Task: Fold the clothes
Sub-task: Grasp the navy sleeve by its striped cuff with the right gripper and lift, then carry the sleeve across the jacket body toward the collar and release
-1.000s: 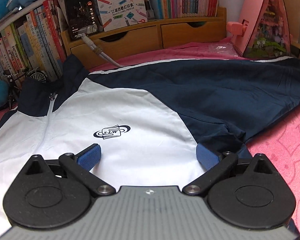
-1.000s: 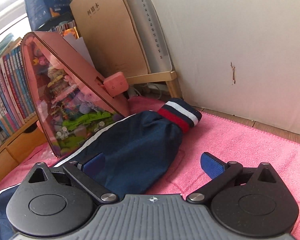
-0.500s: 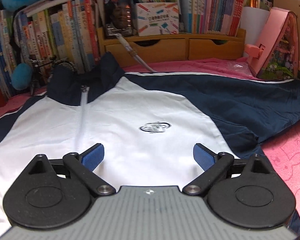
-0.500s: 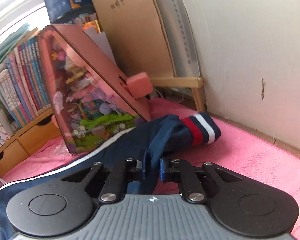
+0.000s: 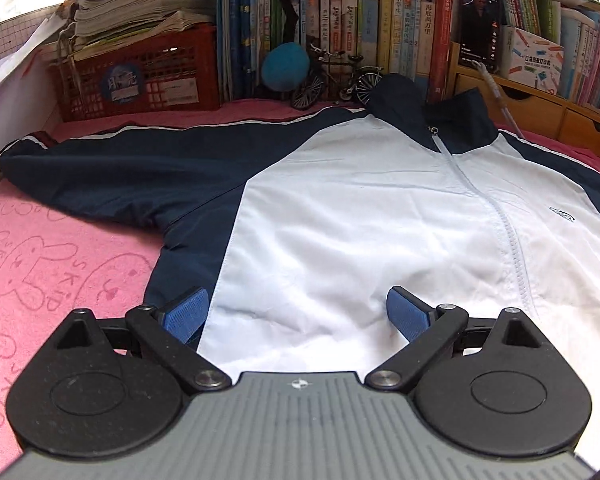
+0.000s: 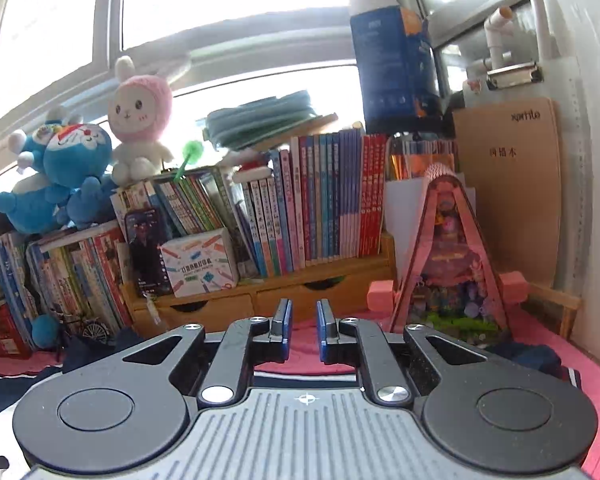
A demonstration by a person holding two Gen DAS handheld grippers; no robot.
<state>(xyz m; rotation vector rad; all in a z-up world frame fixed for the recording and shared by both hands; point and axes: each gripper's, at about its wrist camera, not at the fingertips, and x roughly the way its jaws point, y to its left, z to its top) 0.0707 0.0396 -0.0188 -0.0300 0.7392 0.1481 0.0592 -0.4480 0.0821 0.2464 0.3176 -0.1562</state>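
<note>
beside jacket (image 5: 340,208) hem, bare pink mat (image 5: 60,256).

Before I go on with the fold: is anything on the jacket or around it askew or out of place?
Nothing stands out. The jacket lies flat and zipped on the pink blanket, its sleeve stretched out straight. The left gripper hangs open over the hem. The right gripper, jaws opening, holds nothing.

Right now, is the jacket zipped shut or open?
Zipped shut: the jacket lies flat, its zipper joining both white panels up to the collar.
</note>
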